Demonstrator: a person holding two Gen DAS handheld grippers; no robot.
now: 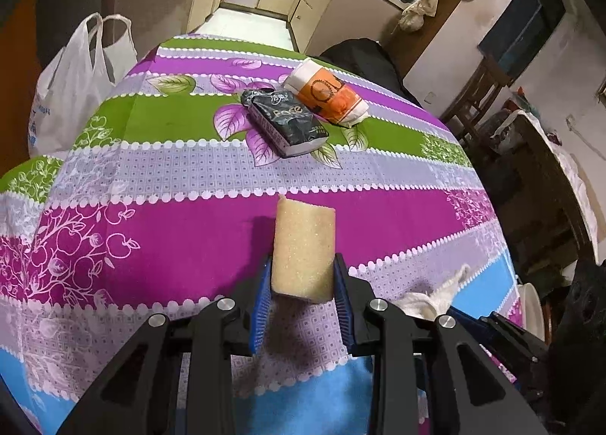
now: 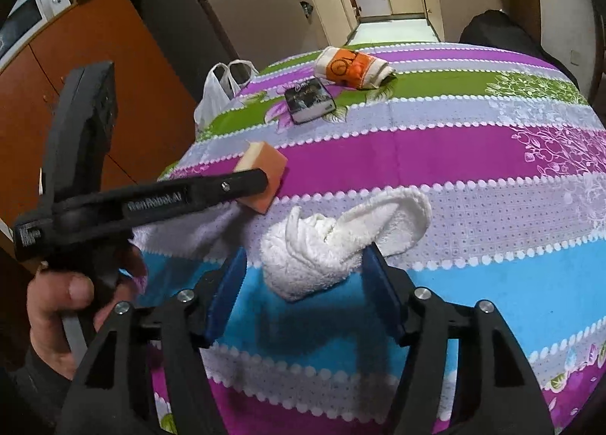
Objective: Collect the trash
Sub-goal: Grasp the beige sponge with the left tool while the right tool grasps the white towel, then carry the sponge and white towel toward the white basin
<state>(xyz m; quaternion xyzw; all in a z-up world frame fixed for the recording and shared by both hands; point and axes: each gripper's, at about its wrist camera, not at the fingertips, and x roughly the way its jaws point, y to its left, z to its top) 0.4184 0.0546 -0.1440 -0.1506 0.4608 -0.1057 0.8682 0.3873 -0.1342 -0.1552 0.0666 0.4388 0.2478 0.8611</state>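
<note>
My left gripper (image 1: 303, 298) is shut on a beige and orange sponge (image 1: 304, 247) and holds it just above the table; it also shows in the right wrist view (image 2: 261, 173). My right gripper (image 2: 303, 291) is open, its blue pads on either side of a crumpled white cloth (image 2: 333, 241) that lies on the tablecloth. The cloth's edge shows in the left wrist view (image 1: 431, 300). A black packet (image 1: 288, 120) and an orange and white wrapper (image 1: 325, 94) lie further back on the table.
The round table has a striped purple, green and blue cloth (image 1: 170, 230). A white plastic bag (image 1: 75, 82) stands open beyond the table's far left edge. A dark chair back (image 2: 496, 33) is behind the table. Kitchen cabinets are beyond.
</note>
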